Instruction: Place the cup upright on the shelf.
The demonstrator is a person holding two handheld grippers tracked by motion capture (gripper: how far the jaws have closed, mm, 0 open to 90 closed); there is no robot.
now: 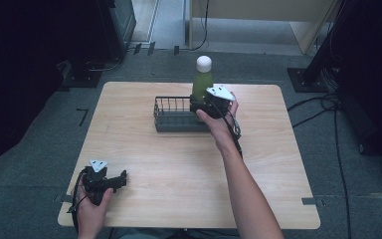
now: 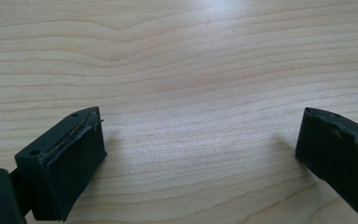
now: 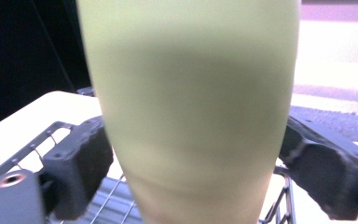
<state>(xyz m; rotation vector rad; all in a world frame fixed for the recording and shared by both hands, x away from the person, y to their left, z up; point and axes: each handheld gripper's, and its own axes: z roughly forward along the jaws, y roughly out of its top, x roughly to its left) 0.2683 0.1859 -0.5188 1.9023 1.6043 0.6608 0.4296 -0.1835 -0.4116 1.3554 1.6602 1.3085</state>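
Nearest the person, the left gripper [image 1: 110, 180] rests low on the front left part of the table [image 1: 179, 169], held in the left hand [image 1: 90, 211]. In the left gripper view its two black fingers [image 2: 65, 163] stand wide apart with only bare wood grain between them — open, gripping nothing.

Farther across, the right gripper [image 1: 204, 105] reaches to the middle of the table, where one dark wire basket [image 1: 171, 117] sits. One bottle [image 1: 203, 79] stands upright at the basket's right end, its long axis vertical and its cap pointing straight up. Whether its base is on the basket floor cannot be told.

The bottle is pale yellow-green, smooth and matte, with a rounded white cap; in the right gripper view its body [image 3: 191, 107] widens upward from a narrower foot. There the two fingers [image 3: 81, 163] flank it low down, one on each side. Each sits right against the bottle's edge, but the blur hides whether the pads press on it — a grip cannot be told.

Counted: one bottle, one basket, two grippers.
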